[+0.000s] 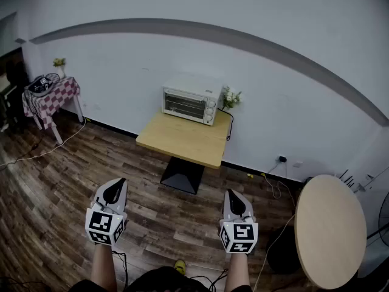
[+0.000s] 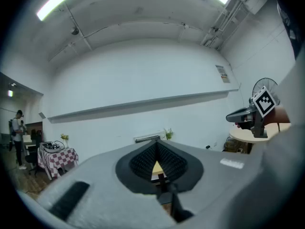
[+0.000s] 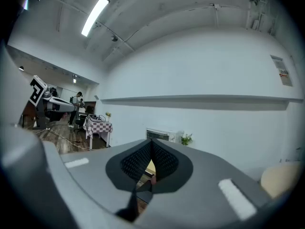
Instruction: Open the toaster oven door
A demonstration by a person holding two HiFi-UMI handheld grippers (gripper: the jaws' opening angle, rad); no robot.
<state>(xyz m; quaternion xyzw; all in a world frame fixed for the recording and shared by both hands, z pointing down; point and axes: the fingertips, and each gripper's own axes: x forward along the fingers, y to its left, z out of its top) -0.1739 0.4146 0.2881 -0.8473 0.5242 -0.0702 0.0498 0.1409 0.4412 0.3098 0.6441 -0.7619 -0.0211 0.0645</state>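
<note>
My left gripper (image 1: pixel 117 186) and right gripper (image 1: pixel 232 194) have jaws pressed together, empty; I'd walk nearer the distant toaster oven (image 1: pixel 189 104) before spreading either.

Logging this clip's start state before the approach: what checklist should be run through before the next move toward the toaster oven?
1. White box-shaped toaster oven on the light wooden square table, glass door shut: ok.
2. Left gripper empty, jaws together: ok.
3. Right gripper empty, jaws together: ok.
4. Grippers within reach of the door: not ok; both hang over the dark plank floor, short of the table.
5. Door handle located: cannot tell, too small.
</note>
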